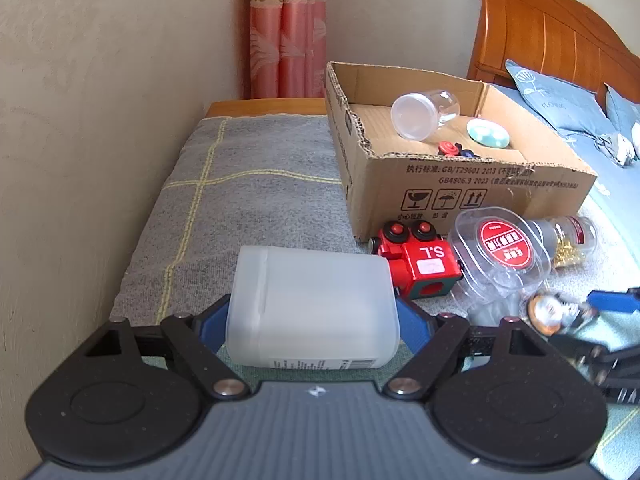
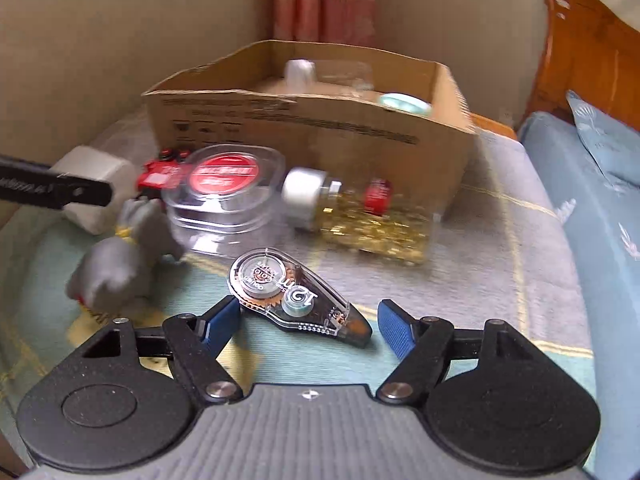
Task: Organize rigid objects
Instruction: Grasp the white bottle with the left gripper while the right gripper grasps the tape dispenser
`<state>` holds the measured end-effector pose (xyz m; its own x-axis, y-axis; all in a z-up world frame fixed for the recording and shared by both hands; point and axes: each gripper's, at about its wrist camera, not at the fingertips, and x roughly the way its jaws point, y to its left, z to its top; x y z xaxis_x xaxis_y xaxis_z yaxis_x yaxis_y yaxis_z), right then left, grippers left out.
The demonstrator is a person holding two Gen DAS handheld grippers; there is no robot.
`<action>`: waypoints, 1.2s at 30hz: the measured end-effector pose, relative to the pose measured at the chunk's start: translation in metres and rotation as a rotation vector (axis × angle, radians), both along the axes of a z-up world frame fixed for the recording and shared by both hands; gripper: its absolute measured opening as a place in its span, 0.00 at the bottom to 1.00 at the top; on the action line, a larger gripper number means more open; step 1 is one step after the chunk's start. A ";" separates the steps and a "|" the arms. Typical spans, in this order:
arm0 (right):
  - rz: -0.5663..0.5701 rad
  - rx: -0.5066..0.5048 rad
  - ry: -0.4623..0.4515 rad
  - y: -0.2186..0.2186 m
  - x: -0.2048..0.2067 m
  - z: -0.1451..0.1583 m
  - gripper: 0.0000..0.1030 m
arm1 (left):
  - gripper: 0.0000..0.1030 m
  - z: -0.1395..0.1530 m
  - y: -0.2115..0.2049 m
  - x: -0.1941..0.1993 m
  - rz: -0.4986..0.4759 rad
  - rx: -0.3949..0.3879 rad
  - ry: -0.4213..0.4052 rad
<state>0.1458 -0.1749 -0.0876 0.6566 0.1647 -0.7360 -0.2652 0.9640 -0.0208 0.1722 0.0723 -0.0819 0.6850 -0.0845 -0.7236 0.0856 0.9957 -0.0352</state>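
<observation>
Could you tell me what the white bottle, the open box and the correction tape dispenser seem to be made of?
White bottle: probably frosted, translucent plastic with a matte skin; light glows through it. Open box: corrugated cardboard, brown and matte; fluting shows along its torn rim. Correction tape dispenser: clear, glossy hard plastic, seemingly; its reels and gear show through the shell.

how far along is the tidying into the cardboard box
Partly done. Already in the cardboard box: a clear cup, a pale green disc and small red and dark pieces. In hand: the left gripper is shut on the white plastic bottle; the right gripper is open around the correction tape. Still outside: the red toy, clear case, jar of gold pins and grey figure.
</observation>
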 end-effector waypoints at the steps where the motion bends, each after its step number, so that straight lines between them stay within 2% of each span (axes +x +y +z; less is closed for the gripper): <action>1: -0.021 -0.008 0.003 -0.005 0.001 0.000 0.77 | 0.80 0.000 0.000 0.000 -0.003 0.003 0.000; 4: -0.071 -0.015 0.036 -0.013 0.001 0.002 0.81 | 0.80 0.001 -0.001 0.000 -0.003 0.004 -0.004; 7: -0.067 -0.004 0.059 -0.009 -0.006 0.002 0.81 | 0.80 0.000 -0.001 0.000 -0.002 0.003 -0.005; 14: 0.075 0.072 0.053 0.012 -0.024 0.012 0.80 | 0.80 0.001 0.000 0.000 -0.010 0.001 -0.005; 17: 0.023 0.005 0.054 0.016 -0.013 0.005 0.79 | 0.80 0.001 0.000 0.000 -0.009 0.002 -0.004; 22: -0.014 0.032 0.031 0.007 0.004 0.000 0.82 | 0.80 0.001 -0.001 0.000 -0.009 0.005 -0.003; 27: -0.078 0.009 0.022 0.006 0.009 -0.006 0.97 | 0.80 0.000 -0.002 0.000 -0.008 0.003 -0.001; 36: -0.091 0.004 -0.007 0.020 0.017 -0.009 0.97 | 0.80 -0.004 -0.008 0.009 -0.012 0.036 0.007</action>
<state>0.1627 -0.1550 -0.0968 0.6742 0.1067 -0.7308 -0.1762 0.9842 -0.0189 0.1815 0.0646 -0.0856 0.6790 -0.0664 -0.7311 0.0971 0.9953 -0.0003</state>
